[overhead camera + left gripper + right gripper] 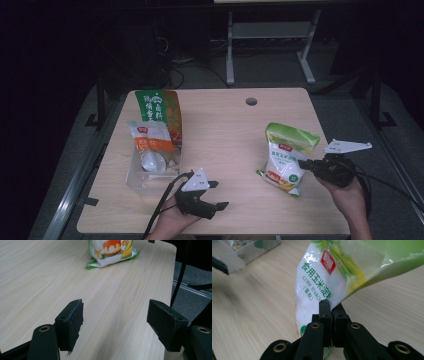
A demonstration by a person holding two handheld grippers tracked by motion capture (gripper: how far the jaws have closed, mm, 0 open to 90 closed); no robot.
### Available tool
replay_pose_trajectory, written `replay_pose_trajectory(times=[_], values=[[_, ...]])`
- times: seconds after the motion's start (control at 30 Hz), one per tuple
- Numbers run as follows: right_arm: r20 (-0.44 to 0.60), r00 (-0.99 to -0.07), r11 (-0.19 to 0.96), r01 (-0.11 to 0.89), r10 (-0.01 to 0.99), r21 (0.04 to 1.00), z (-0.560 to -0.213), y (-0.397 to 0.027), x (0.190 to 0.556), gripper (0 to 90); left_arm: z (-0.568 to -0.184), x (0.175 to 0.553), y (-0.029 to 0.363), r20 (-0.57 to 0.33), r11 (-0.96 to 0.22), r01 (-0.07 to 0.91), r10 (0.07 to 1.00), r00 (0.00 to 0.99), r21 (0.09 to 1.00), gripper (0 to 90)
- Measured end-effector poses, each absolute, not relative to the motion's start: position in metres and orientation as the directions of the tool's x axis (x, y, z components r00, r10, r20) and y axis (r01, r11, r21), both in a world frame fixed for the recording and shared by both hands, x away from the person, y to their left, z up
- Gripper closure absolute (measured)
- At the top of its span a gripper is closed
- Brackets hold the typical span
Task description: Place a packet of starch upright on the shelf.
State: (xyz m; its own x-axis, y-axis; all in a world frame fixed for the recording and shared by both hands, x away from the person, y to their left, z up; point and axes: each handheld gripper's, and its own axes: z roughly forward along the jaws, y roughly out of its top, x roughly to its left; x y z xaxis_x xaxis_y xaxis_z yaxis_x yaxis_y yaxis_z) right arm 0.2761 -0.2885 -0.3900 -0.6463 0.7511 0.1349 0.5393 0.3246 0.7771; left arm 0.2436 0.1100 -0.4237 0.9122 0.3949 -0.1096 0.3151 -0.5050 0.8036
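Nearest you, your left gripper [216, 194] sits low at the front edge of the table [225, 125], jaws spread wide with nothing but bare wood between them. It points across the table toward the corn starch bag [286, 159], which in the left gripper view lies well ahead, its bottom edge resting on the wood.

Your right gripper [306, 164] has its jaws pressed together on a thin side edge of the bag; in the right gripper view the film is pinched between the two pads and the bag's body rises up and away from them. So the bag lies to the left of your right hand, standing tilted, long axis running up and slightly away from you. Your right hand is by far the nearer one; the left is well apart from it.

Farther off on the left side stands a clear plastic box [150, 172]. A small red-and-white packet [150, 136] stands in it and a taller green-and-orange pouch [161, 112] stands behind; whether that pouch is inside I cannot tell. The box lies leftward from the held bag, past your left gripper, so I judge any carry there will cross the open middle of the table.
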Motion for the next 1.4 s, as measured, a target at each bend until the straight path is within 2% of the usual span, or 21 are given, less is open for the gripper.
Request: replay_pose_trajectory(times=[0.33, 0.6, 0.77, 0.87, 1.4], values=[[0.12, -0.677, 0.349, 0.513, 0.726, 0.784, -0.389, -0.287, 0.273, 84.8, -0.423, 0.252, 0.092, -0.111, -0.515, 0.311, 0.381, 0.918, 0.799, 31.4], [0.134, -0.661, 0.332, 0.53, 0.738, 0.78, -0.39, -0.278, 0.284, 77.6, -0.422, 0.259, 0.085, -0.109, -0.528, 0.311, 0.377, 0.92, 0.79, 32.6], [0.134, -0.646, 0.337, 0.55, 0.752, 0.764, -0.393, -0.274, 0.29, 86.2, -0.421, 0.263, 0.079, -0.116, -0.531, 0.313, 0.371, 0.921, 0.787, 34.2], [0.148, -0.668, 0.335, 0.537, 0.729, 0.774, -0.39, -0.272, 0.288, 88.8, -0.421, 0.265, 0.076, -0.123, -0.525, 0.317, 0.371, 0.92, 0.79, 35.7], [0.114, -0.786, 0.39, 0.42, 0.607, 0.819, -0.362, -0.222, 0.275, 89.9, -0.411, 0.276, 0.073, -0.149, -0.474, 0.33, 0.38, 0.913, 0.816, 38.0]])
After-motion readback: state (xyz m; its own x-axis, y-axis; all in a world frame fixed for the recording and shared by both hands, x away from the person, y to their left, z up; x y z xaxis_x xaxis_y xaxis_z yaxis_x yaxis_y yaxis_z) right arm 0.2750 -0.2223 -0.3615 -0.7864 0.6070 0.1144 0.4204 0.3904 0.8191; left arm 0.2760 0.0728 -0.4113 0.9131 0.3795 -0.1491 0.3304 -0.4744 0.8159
